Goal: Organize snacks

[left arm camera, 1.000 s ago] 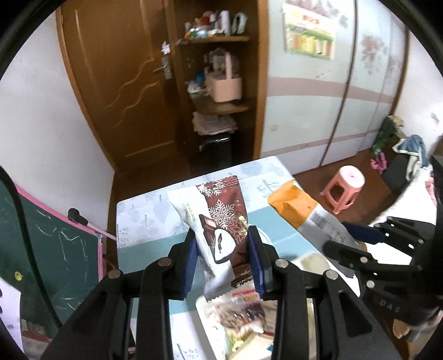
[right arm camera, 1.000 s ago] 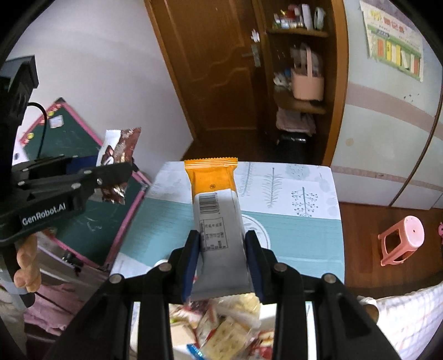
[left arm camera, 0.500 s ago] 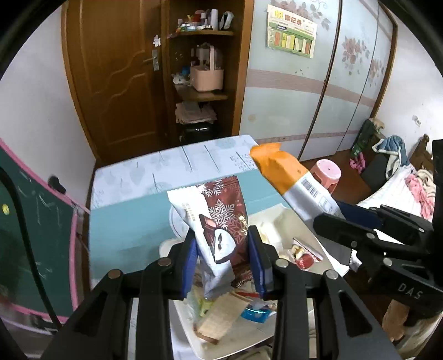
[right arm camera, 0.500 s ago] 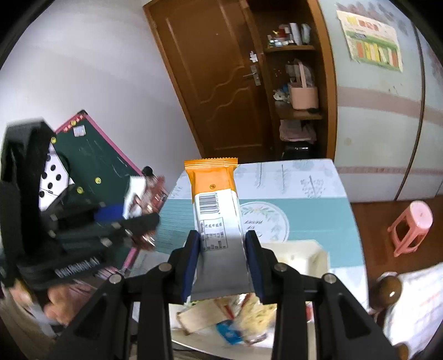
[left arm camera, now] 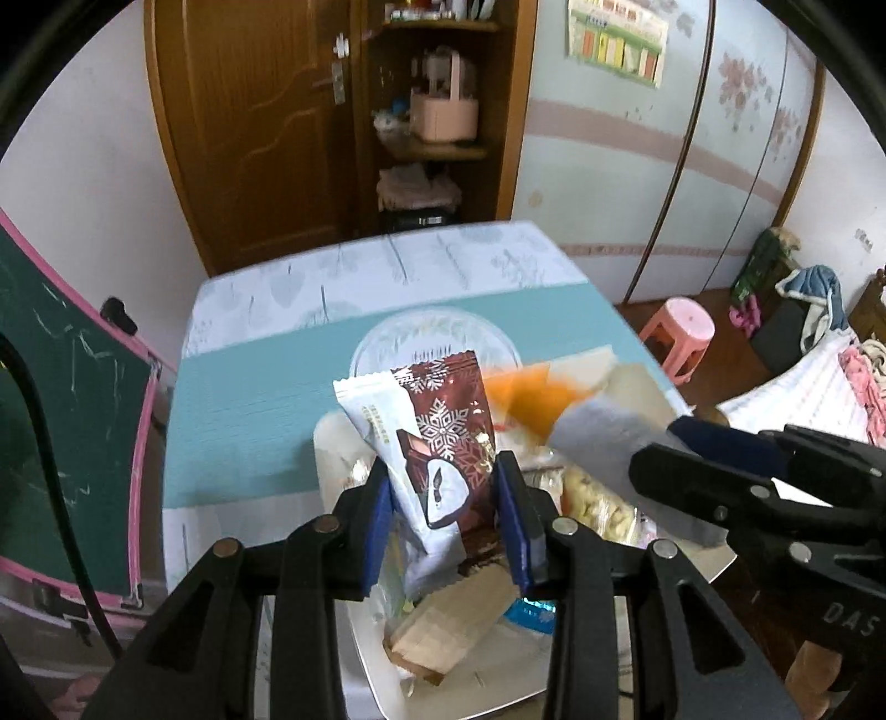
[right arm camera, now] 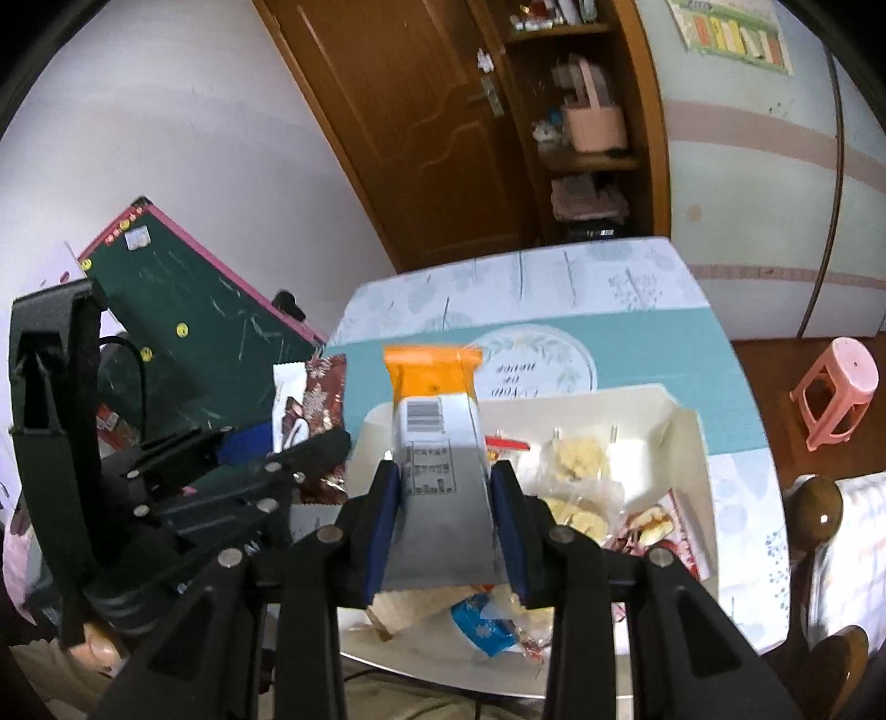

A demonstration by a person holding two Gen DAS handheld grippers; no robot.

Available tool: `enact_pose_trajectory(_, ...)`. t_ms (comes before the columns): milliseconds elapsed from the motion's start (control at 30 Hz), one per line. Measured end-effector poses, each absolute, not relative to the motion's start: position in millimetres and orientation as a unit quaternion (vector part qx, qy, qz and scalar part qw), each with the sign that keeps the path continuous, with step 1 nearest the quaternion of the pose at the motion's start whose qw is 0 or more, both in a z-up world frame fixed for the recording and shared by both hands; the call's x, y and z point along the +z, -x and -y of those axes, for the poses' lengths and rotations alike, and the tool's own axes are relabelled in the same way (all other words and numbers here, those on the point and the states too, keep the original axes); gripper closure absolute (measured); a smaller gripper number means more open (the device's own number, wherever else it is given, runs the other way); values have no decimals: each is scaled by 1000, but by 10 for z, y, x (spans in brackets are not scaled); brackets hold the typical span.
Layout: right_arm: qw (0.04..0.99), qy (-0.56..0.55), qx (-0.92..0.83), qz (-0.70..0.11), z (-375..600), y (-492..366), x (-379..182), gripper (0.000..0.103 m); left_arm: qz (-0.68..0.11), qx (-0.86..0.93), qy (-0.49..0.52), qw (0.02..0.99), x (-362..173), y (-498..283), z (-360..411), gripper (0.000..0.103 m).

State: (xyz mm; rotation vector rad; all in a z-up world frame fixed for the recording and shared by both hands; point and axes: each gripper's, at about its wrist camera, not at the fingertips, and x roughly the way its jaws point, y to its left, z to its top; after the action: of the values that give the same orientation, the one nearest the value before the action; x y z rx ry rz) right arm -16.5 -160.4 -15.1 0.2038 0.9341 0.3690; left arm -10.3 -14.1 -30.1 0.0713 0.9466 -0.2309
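Home bedroom. Wooden door (left arm camera: 249, 127) stood at 11 o'clock, cluttered corner shelf (left arm camera: 437, 149) with pink basket (left arm camera: 443, 113) at 12. Floral wardrobe panels (left arm camera: 736, 138) with paper chart (left arm camera: 614, 41) filled 1 o'clock. Pink plastic stool (left arm camera: 678, 332), bedding (left arm camera: 814, 387) lay at 3. Child's chalkboard (left arm camera: 61, 399) leaned at 9. Patterned tablecloth (left arm camera: 266, 410) covered table, centre.

On the counter (right arm camera: 637, 332) we see a tray (right arm camera: 686, 443) near the front edge, with loose snacks (right arm camera: 576, 465) lying in it. Our left tongs (left arm camera: 446, 509) grip a snowflake packet (left arm camera: 437, 437) above the tray's left part; our right tongs (right arm camera: 443, 509) grip a barcode packet (right arm camera: 437, 437) just to its right. A stool (right arm camera: 836, 382) stands on the floor right of the counter, a chalkboard (right arm camera: 205, 327) left, shelves (right arm camera: 587, 127) behind.
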Motion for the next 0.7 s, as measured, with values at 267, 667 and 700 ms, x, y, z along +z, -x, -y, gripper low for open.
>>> enact_pose_trajectory(267,859,-133,176,-461,1645,106,-264,52,-469,-113,-29,875,-419,140,171,11)
enact_pose_trajectory(667,867,-116,163,-457,1611,123,-227,52,-478,-107,-8,872,-415,91,122,11)
enact_pose_trajectory(700,868,-114,160,-456,1613,123,-220,52,-478,-104,-5,872,-407,91,113,11)
